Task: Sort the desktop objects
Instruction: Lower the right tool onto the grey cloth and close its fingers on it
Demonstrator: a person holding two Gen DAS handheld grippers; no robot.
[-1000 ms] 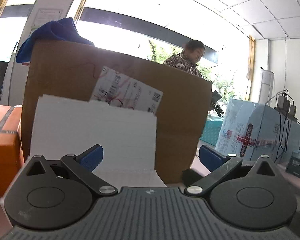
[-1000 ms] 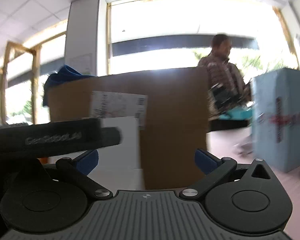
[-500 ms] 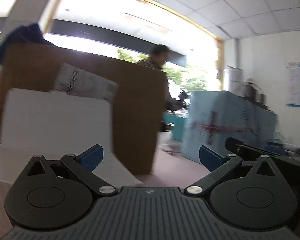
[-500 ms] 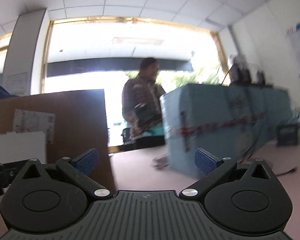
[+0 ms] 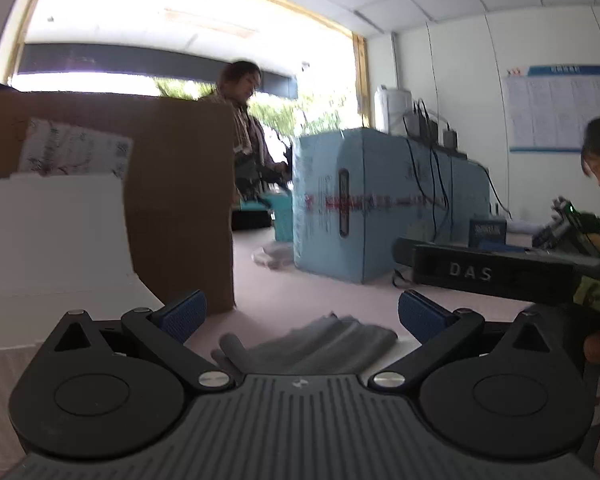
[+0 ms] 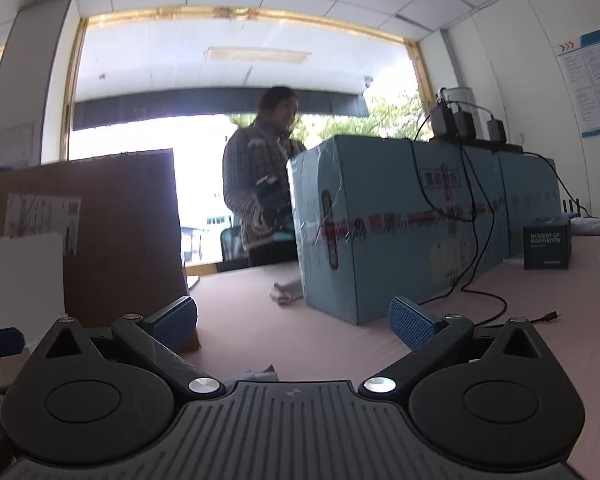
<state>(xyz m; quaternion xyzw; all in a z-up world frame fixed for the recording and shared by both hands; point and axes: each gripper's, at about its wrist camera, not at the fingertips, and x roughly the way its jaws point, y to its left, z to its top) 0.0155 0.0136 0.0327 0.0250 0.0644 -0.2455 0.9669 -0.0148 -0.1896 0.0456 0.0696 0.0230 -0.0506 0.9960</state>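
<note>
Grippers, left (image 5: 302, 316) and right (image 6: 293, 320), spread empty as we face the blue carton (image 6: 400, 224); cardboard box (image 5: 180, 200) walls its left, grey cloth (image 5: 324, 346) before it.

Grey cloth (image 5: 324, 344) partly behind left gripper body; white box (image 5: 48, 248) cut off at left edge.

Both views have swung to the right. The cardboard box (image 5: 172, 200) has slid from centre to the left edge, the blue carton (image 6: 400, 232) now fills the middle, and grey folded cloth (image 5: 328, 344) has appeared between the left gripper (image 5: 302, 316) fingers.
</note>
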